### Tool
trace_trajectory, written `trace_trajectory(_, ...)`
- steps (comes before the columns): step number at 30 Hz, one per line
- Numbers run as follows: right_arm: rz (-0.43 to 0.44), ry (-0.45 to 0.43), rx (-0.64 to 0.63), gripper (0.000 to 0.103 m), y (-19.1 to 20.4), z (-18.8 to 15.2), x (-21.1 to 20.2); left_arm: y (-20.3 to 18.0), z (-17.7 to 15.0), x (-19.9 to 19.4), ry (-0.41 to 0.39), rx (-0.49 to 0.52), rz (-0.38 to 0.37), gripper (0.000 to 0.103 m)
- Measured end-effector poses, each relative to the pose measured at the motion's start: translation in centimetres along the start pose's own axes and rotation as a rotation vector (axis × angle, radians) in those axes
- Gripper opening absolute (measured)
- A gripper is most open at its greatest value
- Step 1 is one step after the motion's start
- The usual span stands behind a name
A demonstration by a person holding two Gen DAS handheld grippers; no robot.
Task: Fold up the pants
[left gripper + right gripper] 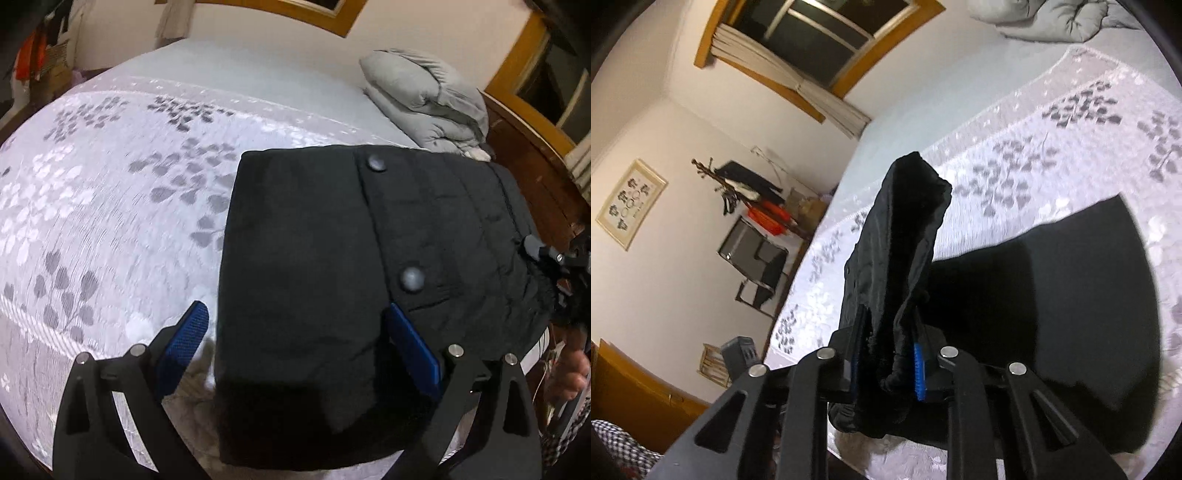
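Note:
The black pants (332, 280) lie folded in a thick rectangle on the bed, with two grey snap buttons on top. My left gripper (295, 347) is open, its blue-padded fingers (184, 343) wide apart on either side of the fold's near end. My right gripper (886, 354) is shut on a bunched edge of the pants (897, 251), which stands up between its blue pads (919, 369). The rest of the pants (1052, 295) lies flat behind. The right gripper's tip also shows in the left wrist view (546, 254) at the pants' right edge.
The bed has a white cover with grey leaf print (110, 206). A folded grey quilt (428, 99) lies at the bed's far right by the wooden headboard (532, 158). A chair (757, 266) and a coat rack (738, 184) stand beside the bed.

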State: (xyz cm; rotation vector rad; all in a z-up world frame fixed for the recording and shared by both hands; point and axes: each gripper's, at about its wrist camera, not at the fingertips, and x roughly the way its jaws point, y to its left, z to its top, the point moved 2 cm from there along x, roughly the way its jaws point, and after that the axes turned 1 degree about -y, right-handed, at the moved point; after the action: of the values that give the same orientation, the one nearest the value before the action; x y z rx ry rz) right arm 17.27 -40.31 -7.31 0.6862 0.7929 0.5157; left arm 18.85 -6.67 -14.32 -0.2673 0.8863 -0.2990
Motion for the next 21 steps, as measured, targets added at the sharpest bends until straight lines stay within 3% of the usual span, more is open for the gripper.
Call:
trace_trajectory(7,-0.119,-0.073,0.054,0.021,-4.4,1.0,-4.7,-4.6,0.1,1.5,0.007,0.11,-0.031,0.096)
trace_trajectory(15,-0.283,0.02,0.115,0.021,-11.0,-1.0,-3.1,-7.9,-0.4,4.4,0.061,0.177,0.038,0.097)
trace_trajectory(21,-0.457,0.037,-0.033,0.03,-11.3,-2.8,-1.0,-8.1,-0.8,5.2,0.057,0.156,0.092,0.101)
